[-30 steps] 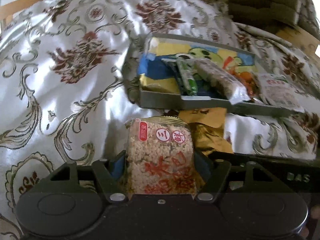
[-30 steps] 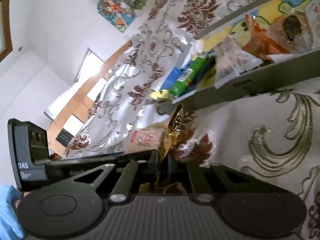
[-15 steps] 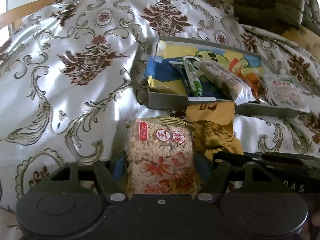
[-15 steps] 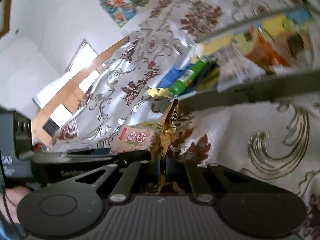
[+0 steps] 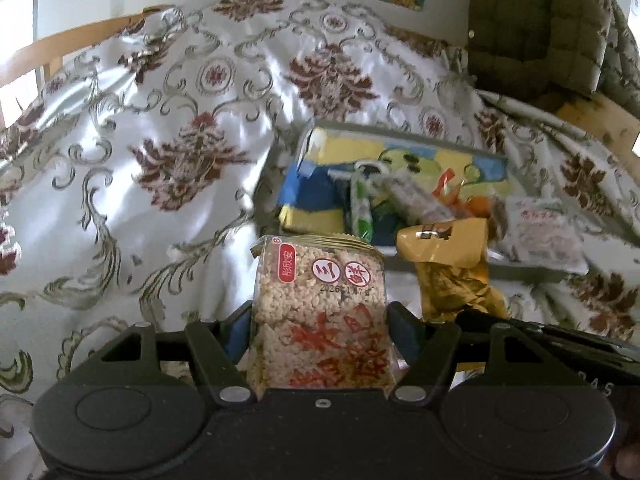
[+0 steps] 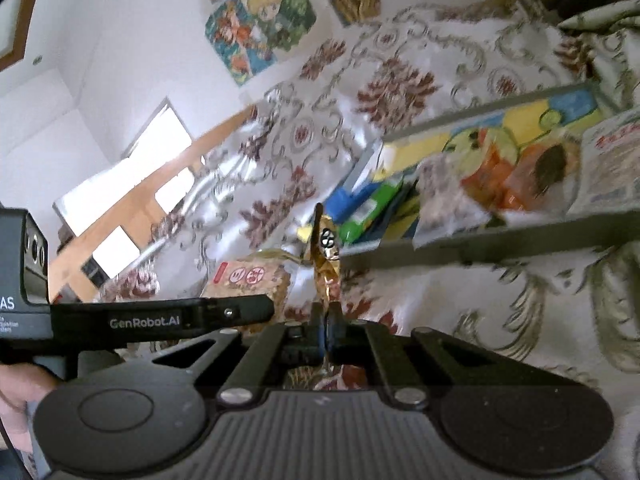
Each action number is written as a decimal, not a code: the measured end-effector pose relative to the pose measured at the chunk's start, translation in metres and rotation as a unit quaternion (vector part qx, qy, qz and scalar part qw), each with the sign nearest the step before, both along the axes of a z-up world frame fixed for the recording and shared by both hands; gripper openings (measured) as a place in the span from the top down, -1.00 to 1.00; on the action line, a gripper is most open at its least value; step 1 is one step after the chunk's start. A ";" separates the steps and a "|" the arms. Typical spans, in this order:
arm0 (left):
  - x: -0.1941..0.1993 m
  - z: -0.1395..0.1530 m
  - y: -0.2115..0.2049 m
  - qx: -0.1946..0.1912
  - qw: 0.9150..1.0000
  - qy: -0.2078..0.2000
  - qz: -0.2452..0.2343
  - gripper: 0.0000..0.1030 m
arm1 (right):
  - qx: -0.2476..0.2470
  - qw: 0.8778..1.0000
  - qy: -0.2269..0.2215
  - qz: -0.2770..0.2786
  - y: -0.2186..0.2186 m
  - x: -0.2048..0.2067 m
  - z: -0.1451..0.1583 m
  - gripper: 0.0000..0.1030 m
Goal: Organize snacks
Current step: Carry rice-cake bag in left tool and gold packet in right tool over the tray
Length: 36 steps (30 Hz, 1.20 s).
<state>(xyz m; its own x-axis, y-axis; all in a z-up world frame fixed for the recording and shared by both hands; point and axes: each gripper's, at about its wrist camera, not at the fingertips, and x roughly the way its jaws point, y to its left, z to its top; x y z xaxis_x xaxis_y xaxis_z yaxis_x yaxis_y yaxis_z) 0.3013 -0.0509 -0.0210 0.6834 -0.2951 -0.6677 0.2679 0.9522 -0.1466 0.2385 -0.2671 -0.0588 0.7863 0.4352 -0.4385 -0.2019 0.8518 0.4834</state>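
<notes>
Left gripper (image 5: 320,332) clamps rice cake pack (image 5: 320,312) upright above cloth (image 5: 120,160) | right gripper (image 6: 326,334) pinches gold pouch (image 6: 326,264) edge-on, just right of pack | tray (image 5: 440,270) beyond, holding snacks, contents blurred, perhaps green stick (image 5: 362,208).

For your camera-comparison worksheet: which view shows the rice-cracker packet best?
The left wrist view: the rice-cracker packet faces the camera, label readable, clamped in the left hand-held gripper. The right wrist view shows only its top part, small and blurred.
</notes>
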 end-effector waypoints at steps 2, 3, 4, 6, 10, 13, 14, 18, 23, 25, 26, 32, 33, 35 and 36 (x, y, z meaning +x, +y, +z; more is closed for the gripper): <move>-0.001 0.009 -0.005 -0.003 1.000 -0.010 0.000 -0.38 | 0.010 1.000 -0.010 -0.011 -0.009 -0.003 0.006 0.96; 0.000 0.013 -0.008 -0.004 1.000 -0.014 0.000 -0.38 | 0.015 1.000 -0.015 -0.017 -0.013 -0.003 0.009 0.96; 0.000 0.018 -0.012 -0.005 1.000 -0.018 0.000 -0.38 | 0.022 0.999 -0.021 -0.024 -0.019 -0.003 0.013 0.96; 0.002 0.024 -0.019 -0.008 1.000 -0.025 -0.001 -0.38 | 0.034 0.998 -0.030 -0.036 -0.029 -0.003 0.018 0.96; 0.011 0.031 -0.036 -0.014 0.999 -0.040 0.007 -0.38 | 0.037 0.996 -0.048 -0.062 -0.049 -0.001 0.026 0.96; 0.028 0.030 -0.052 -0.026 0.999 -0.041 0.018 -0.38 | 0.036 0.994 -0.059 -0.089 -0.066 0.004 0.031 0.96; 0.034 0.029 -0.057 -0.029 0.999 -0.041 0.020 -0.38 | 0.036 0.993 -0.062 -0.098 -0.071 0.006 0.032 0.96; 0.058 0.022 -0.079 -0.034 0.998 -0.041 0.015 -0.38 | 0.031 0.988 -0.064 -0.137 -0.093 0.013 0.034 0.96; 0.083 0.011 -0.100 -0.038 0.999 -0.039 0.003 -0.38 | 0.025 0.984 -0.059 -0.167 -0.112 0.022 0.027 0.96; 0.088 0.007 -0.107 -0.038 0.998 -0.042 -0.001 -0.38 | 0.032 0.983 -0.056 -0.169 -0.117 0.028 0.022 0.96; 0.091 0.006 -0.111 -0.037 0.998 -0.044 -0.003 -0.38 | 0.034 0.984 -0.054 -0.169 -0.118 0.030 0.019 0.96; 0.101 -0.004 -0.127 -0.014 0.998 -0.057 -0.030 -0.38 | 0.045 0.985 -0.037 -0.166 -0.121 0.042 0.004 0.96; 0.102 -0.006 -0.128 -0.012 0.998 -0.058 -0.031 -0.38 | 0.046 0.984 -0.036 -0.167 -0.121 0.042 0.004 0.96; 0.105 -0.009 -0.130 -0.013 0.998 -0.056 -0.030 -0.38 | 0.043 0.984 -0.039 -0.167 -0.122 0.043 0.005 0.96; 0.106 -0.011 -0.131 -0.016 0.998 -0.054 -0.028 -0.38 | 0.039 0.984 -0.041 -0.167 -0.123 0.044 0.005 0.96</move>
<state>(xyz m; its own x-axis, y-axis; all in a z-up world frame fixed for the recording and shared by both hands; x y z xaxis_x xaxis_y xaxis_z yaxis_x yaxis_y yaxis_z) 0.4073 -0.1818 -0.0316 0.7330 -0.3552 -0.5801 0.3362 0.9306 -0.1449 0.2821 -0.3897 -0.0533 0.9229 0.1759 -0.3425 0.0421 0.8380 0.5440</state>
